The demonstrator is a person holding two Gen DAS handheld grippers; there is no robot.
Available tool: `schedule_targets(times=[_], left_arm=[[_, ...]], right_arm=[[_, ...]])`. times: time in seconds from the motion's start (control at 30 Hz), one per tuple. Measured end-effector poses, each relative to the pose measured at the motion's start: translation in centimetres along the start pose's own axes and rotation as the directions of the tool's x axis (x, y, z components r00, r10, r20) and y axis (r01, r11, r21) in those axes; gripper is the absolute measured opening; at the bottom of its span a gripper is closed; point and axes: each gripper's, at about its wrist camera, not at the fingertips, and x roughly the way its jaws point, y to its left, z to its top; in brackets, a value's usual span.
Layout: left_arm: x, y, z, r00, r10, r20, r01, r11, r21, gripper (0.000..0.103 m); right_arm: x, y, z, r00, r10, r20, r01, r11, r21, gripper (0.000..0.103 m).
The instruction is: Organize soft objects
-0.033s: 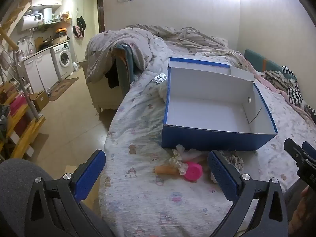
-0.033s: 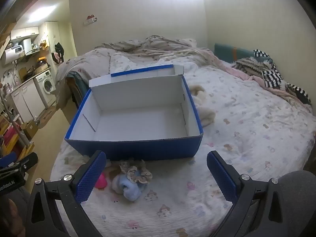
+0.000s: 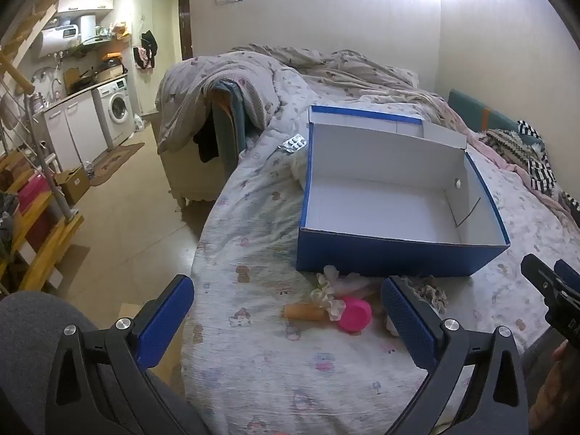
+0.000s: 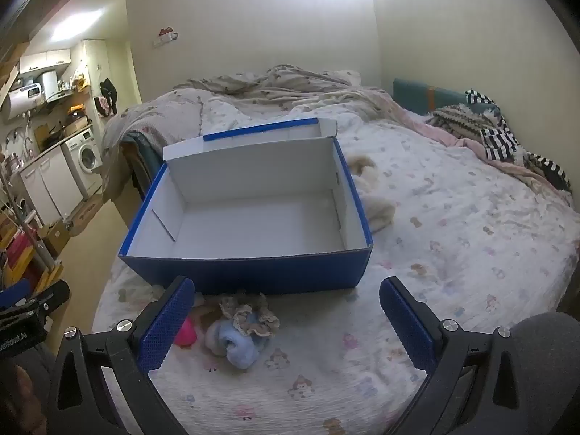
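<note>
An open blue cardboard box with a white, empty inside stands on the bed; it also shows in the right wrist view. In front of it lies a small doll with a pink part and a tan limb, beside a light blue soft toy with lace. My left gripper is open and empty, just short of the doll. My right gripper is open and empty, near the blue toy. A cream plush lies right of the box.
The bed sheet is printed and wrinkled, with a rumpled quilt at the far end and striped clothes at the right. A pill blister lies left of the box. The floor drops off at the left.
</note>
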Motion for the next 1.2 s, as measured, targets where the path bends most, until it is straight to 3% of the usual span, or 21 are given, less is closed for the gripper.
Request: schedule_targets(times=[1.2], left_arm=[[0.04, -0.20, -0.05, 1.000, -0.014, 0.007, 0.014, 1.000, 0.009, 0.103]], right_arm=[[0.21, -0.31, -0.29, 1.000, 0.009, -0.009, -0.009, 1.000, 0.012, 0.103]])
